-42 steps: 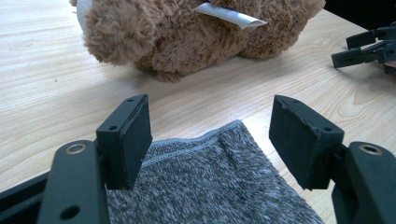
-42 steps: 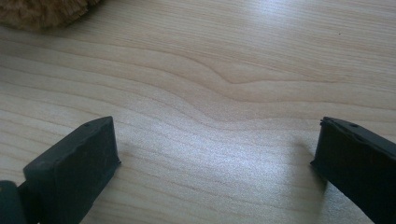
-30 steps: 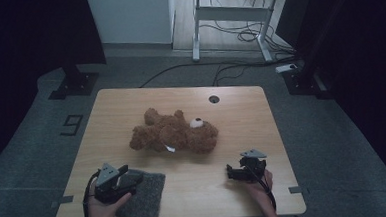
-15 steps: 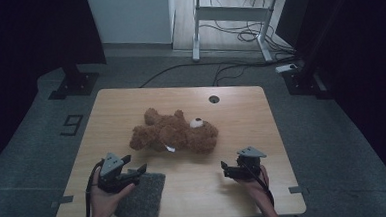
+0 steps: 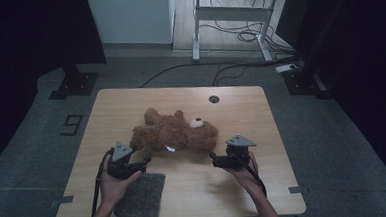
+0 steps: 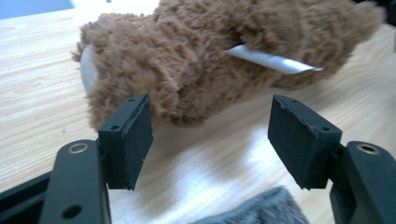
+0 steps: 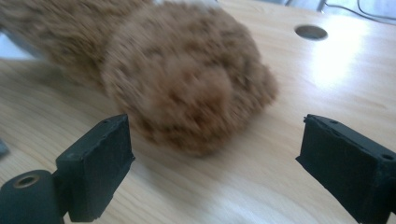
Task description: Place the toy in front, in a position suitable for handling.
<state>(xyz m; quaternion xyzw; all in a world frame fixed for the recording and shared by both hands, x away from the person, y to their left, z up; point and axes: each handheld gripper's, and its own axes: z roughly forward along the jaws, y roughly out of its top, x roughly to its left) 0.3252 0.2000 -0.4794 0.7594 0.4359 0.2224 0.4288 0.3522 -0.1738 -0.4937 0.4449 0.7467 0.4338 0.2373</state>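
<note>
Brown and plush, the teddy bear (image 5: 174, 132) lies on its side mid-table, unmoved since a second ago. Both grippers have closed in on it. The left gripper (image 5: 146, 162) has left the grey cloth (image 5: 140, 195) and points at the bear's leg, jaws spread and empty. The right gripper (image 5: 212, 157) faces the bear's head, its jaws spread, having just narrowed slightly, nothing between them.

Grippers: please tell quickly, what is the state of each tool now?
Left gripper: open, holding nothing; the teddy bear lies just ahead of it.
Right gripper: open, holding nothing; its jaws have just been closing a little, nothing between them.
</note>
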